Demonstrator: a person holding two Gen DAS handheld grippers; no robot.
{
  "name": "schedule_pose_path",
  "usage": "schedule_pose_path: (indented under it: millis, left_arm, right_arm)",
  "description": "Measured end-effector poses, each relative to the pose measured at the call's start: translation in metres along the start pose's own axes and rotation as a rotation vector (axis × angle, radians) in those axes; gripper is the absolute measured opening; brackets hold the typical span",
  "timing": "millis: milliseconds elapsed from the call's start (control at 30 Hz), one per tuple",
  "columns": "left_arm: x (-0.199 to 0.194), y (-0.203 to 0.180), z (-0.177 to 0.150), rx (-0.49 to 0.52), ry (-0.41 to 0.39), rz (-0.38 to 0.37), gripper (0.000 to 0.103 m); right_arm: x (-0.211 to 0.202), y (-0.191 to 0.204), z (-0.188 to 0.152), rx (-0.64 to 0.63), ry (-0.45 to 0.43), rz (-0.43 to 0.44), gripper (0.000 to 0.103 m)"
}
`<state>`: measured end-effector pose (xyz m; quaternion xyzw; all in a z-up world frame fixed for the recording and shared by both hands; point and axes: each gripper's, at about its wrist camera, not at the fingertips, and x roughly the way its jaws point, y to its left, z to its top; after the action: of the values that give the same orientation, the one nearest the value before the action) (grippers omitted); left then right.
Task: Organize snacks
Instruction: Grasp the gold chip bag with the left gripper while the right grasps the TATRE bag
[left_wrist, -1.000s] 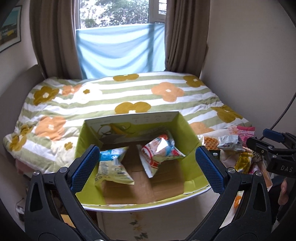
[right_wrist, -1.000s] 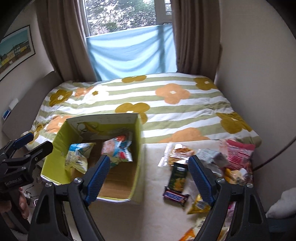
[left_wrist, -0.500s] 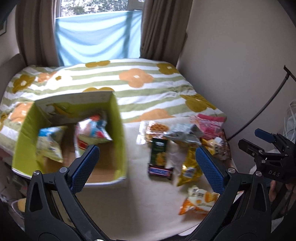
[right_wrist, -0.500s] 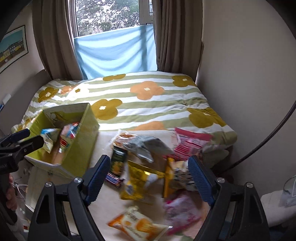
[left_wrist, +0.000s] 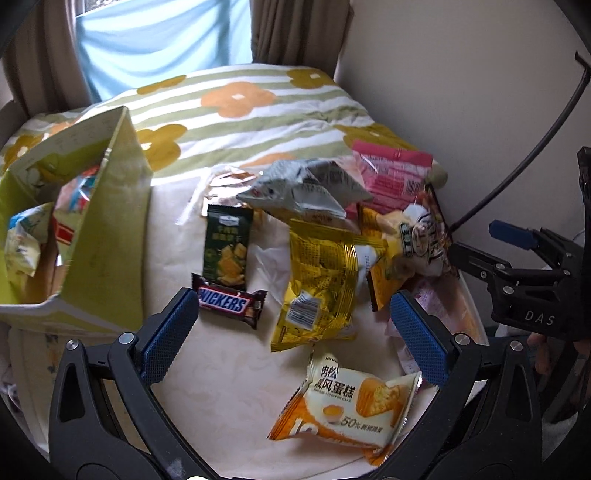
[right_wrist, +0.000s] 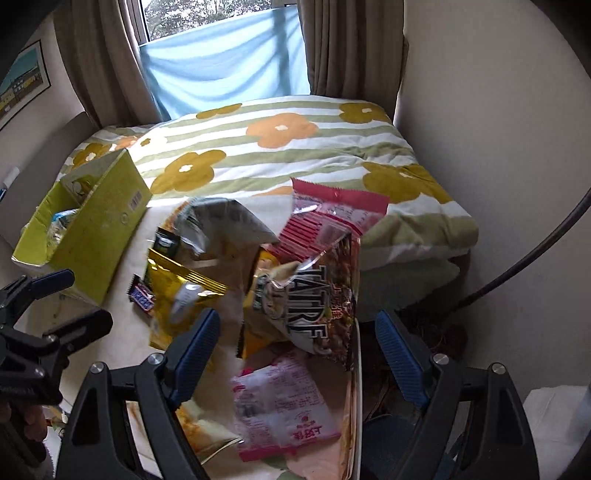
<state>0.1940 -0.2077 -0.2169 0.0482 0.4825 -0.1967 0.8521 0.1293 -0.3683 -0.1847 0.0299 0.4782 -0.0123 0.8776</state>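
A green cardboard box (left_wrist: 107, 236) stands at the table's left, with a few snack bags inside; it also shows in the right wrist view (right_wrist: 96, 229). Loose snacks lie to its right: a Snickers bar (left_wrist: 229, 304), a dark green packet (left_wrist: 226, 251), a gold bag (left_wrist: 317, 284), an orange cake packet (left_wrist: 354, 402), a grey bag (left_wrist: 306, 188) and a pink bag (left_wrist: 391, 173). My left gripper (left_wrist: 295, 336) is open above the gold bag. My right gripper (right_wrist: 299, 354) is open over a brown bag (right_wrist: 314, 295) and a pale pink packet (right_wrist: 280, 402).
The table (left_wrist: 229, 387) has a cream cloth and ends just right of the snack pile. A bed with a flowered quilt (right_wrist: 280, 147) lies behind it. A wall and a black cable (right_wrist: 535, 251) are on the right.
Both grippers have swung right, from over the box to over the loose snack pile, and moved lower and closer to it. Both stay open and empty.
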Motion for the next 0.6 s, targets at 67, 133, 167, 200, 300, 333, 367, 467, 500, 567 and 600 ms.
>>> schedule_pose_path:
  millis: [67,133,167,200,300,333,367,467,500,567,600]
  left_arm:
    - [0.018,-0.004,-0.001,0.014,0.023,-0.002,0.102]
    - [0.033,-0.006,-0.001,0.028,0.043,-0.006,0.103]
    - [0.041,-0.007,-0.002,0.038,0.052,-0.002,0.103]
    - [0.048,-0.009,-0.002,0.047,0.059,0.003,0.103]
    - [0.062,-0.01,-0.002,0.06,0.069,0.004,0.103]
    - [0.066,-0.009,-0.002,0.061,0.072,0.0,0.103]
    - [0.07,-0.009,-0.003,0.063,0.076,-0.003,0.103]
    - [0.079,-0.006,-0.004,0.072,0.091,-0.004,0.103]
    - [0.082,-0.005,-0.005,0.074,0.096,-0.007,0.103]
    - [0.087,-0.005,-0.006,0.074,0.105,-0.013,0.102]
    - [0.089,-0.005,-0.007,0.074,0.109,-0.018,0.102]
  right_arm:
    - [0.01,-0.003,-0.004,-0.024,-0.011,-0.009,0.083]
    - [0.02,-0.005,-0.008,-0.053,-0.016,-0.022,0.083]
    - [0.023,-0.005,-0.009,-0.062,-0.021,-0.023,0.083]
    - [0.026,-0.007,-0.01,-0.071,-0.031,-0.019,0.083]
    - [0.034,-0.007,-0.012,-0.092,-0.063,-0.004,0.083]
    - [0.037,-0.007,-0.012,-0.098,-0.066,0.004,0.083]
    - [0.04,-0.007,-0.011,-0.1,-0.072,0.013,0.083]
    - [0.047,-0.006,-0.009,-0.103,-0.076,0.04,0.083]
    - [0.05,-0.004,-0.009,-0.108,-0.068,0.04,0.083]
    - [0.053,0.0,-0.007,-0.132,-0.062,0.028,0.083]
    - [0.055,0.001,-0.006,-0.14,-0.064,0.025,0.083]
